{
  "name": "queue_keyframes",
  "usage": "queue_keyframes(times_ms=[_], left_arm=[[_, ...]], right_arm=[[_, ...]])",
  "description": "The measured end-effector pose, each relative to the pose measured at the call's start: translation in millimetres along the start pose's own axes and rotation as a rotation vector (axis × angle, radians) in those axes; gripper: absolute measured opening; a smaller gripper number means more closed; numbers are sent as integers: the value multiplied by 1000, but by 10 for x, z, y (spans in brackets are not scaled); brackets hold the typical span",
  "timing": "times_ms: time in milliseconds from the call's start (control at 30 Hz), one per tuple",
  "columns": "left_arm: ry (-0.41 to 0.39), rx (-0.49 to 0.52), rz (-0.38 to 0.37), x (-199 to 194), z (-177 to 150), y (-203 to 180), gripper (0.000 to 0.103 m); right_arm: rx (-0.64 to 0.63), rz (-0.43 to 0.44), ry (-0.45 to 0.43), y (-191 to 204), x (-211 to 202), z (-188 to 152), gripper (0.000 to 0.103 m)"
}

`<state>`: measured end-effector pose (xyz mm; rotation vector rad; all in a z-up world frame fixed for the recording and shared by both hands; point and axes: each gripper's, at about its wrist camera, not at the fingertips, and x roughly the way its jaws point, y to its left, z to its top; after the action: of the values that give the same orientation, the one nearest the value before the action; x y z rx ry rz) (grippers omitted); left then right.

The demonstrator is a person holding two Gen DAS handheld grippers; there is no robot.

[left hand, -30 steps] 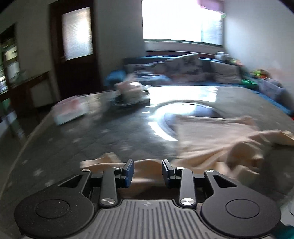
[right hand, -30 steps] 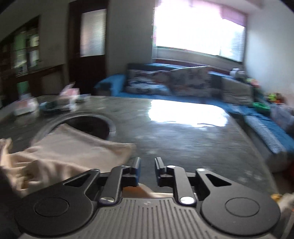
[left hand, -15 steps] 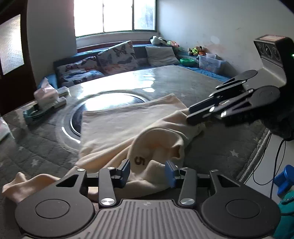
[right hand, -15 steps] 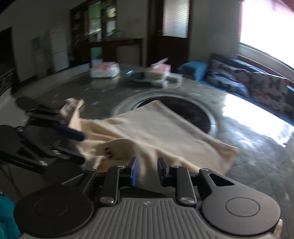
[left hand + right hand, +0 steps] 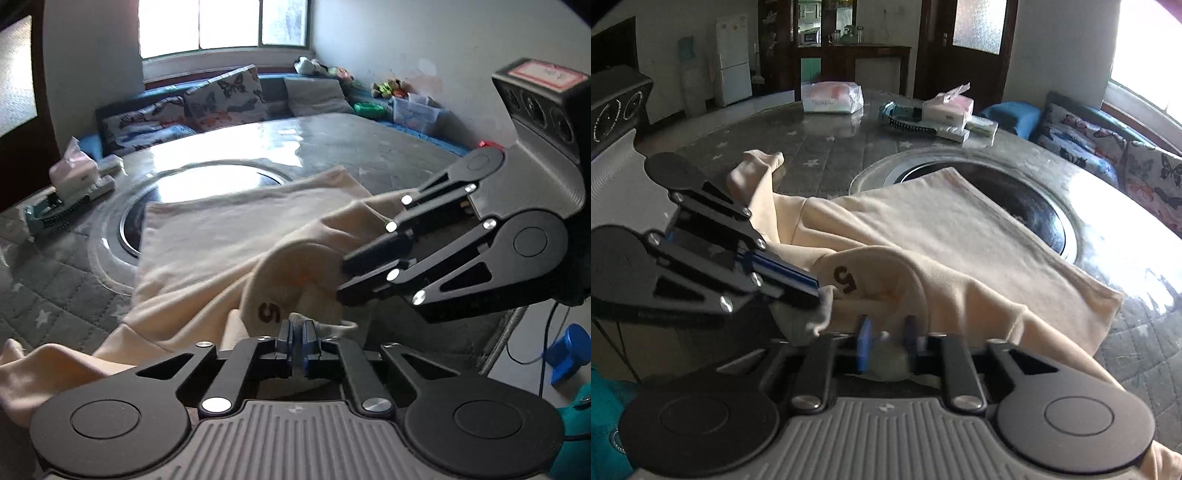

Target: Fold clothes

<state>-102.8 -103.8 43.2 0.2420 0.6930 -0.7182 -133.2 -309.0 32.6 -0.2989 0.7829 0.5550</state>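
1. Left wrist view: the left gripper [image 5: 295, 332] has its jaws pressed together on the near edge of the cream garment [image 5: 236, 236], just below a printed "5" [image 5: 269, 313]. The garment lies spread from the near edge of the table [image 5: 351, 136] toward its round centre inset [image 5: 207, 184]. The right gripper [image 5: 341, 280] pinches a raised fold close by.

2. Right wrist view: the right gripper [image 5: 886, 339] has its jaws closing on bunched cloth at the table's near edge; the left gripper [image 5: 816, 291] clamps the fabric beside the "5". Tissue packs [image 5: 833, 96] sit at the far edge.

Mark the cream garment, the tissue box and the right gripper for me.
cream garment [image 5: 236, 236], left wrist view, flat upper panel.
tissue box [image 5: 947, 107], right wrist view, its side.
right gripper [image 5: 341, 278], left wrist view, between the fingertips.
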Motion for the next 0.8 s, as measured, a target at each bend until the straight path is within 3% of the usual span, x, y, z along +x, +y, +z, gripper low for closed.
queue_keyframes(times_ms=[200,333,400,467,500,633,700,800], left_arm=[[-52,3,-14,-234,37,1,2],[-35,-11,4,-153,95,-16,7],[-20,-8,9,-75,115,-51,27],[-17,7,23,-17,121,-79,41],[-13,13,27,16,122,-89,44],[11,19,21,164,107,-86,41],[26,15,20,220,94,-69,19],[30,12,25,219,66,-59,10]], right_arm=[[-26,-19,-56,48,-300,0,2],[-12,-33,-68,45,-289,15,10],[-2,-34,-59,46,-218,26,13],[-4,-33,-45,56,-150,20,27],[-9,-35,-37,66,-117,14,27],[-18,-58,3,80,23,-10,24],[-17,-63,15,71,66,-23,22],[-19,-64,10,79,33,-44,7]])
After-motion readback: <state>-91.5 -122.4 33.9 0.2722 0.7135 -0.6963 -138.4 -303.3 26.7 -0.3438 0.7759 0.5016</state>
